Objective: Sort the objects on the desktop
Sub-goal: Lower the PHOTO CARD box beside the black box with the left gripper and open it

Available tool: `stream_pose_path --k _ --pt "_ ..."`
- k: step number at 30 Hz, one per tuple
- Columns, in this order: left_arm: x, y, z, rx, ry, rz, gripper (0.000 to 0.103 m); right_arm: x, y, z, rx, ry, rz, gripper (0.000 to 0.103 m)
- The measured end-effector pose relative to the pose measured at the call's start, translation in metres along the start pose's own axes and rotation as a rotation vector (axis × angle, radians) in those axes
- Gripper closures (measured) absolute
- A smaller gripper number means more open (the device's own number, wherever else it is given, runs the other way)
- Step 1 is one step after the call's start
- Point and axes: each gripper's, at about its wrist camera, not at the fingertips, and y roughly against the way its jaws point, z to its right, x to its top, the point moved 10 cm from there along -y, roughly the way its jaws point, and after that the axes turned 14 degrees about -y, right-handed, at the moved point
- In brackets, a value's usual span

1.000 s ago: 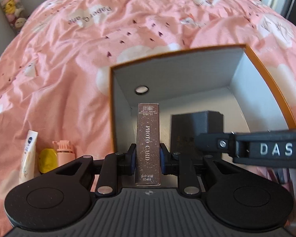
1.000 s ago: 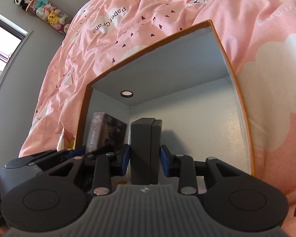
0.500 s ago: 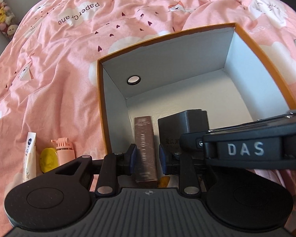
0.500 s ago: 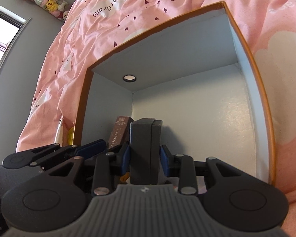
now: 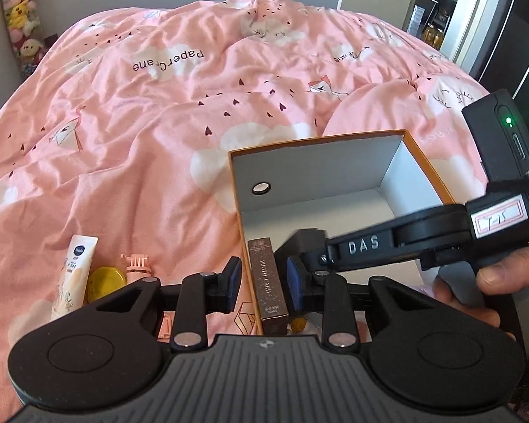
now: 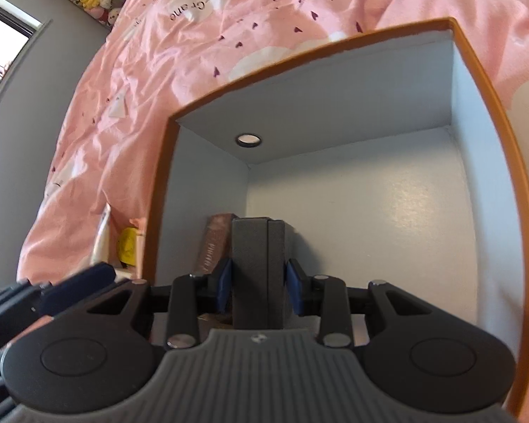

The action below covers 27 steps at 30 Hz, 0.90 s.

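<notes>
An orange-rimmed cardboard box [image 5: 426,162] with white inside walls lies on the pink bedspread; it also shows in the right wrist view [image 6: 476,81]. A brown "PHOTO CARD" box [image 5: 269,282] stands inside it at the left wall. My left gripper [image 5: 264,282] is open, its pads apart from the card box on both sides. A dark grey box [image 6: 257,268] stands beside the card box [image 6: 213,243]. My right gripper [image 6: 259,283] stands around it with small gaps at both pads.
A white cream tube [image 5: 74,271], a yellow round tin [image 5: 104,280] and a pink clip-like item [image 5: 137,264] lie on the bedspread left of the box. The right gripper's body [image 5: 423,236] crosses the box in the left wrist view. Plush toys [image 5: 17,17] hang far left.
My left gripper lowered the card box into the orange-rimmed box, opened and drew back. My right gripper's pads have loosened from the dark grey box, which now stands in the box.
</notes>
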Motion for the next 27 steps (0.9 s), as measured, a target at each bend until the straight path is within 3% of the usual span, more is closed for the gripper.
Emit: stream_pose_path --k 4,8,12,20,27 --pt "-0.009 -0.003 -0.006 -0.021 0.041 -0.011 0.070 -0.002 -0.003 -0.003 -0.037 0.019 -0.001 0.071" --pt "-0.017 -0.006 -0.011 -0.034 0.077 -0.013 0.070 -0.006 -0.002 -0.005 0.006 0.021 -0.022 0.053" --pt "-0.023 -0.010 -0.015 -0.044 0.112 -0.024 0.071 -0.010 -0.006 -0.007 -0.039 0.096 0.001 0.042" --pt "-0.036 -0.004 -0.025 -0.077 0.181 -0.003 0.071 -0.024 -0.001 -0.008 -0.032 0.231 -0.014 0.041" --pt "-0.038 -0.004 -0.034 -0.105 0.245 0.008 0.070 -0.035 -0.016 -0.015 -0.153 0.462 -0.004 0.036"
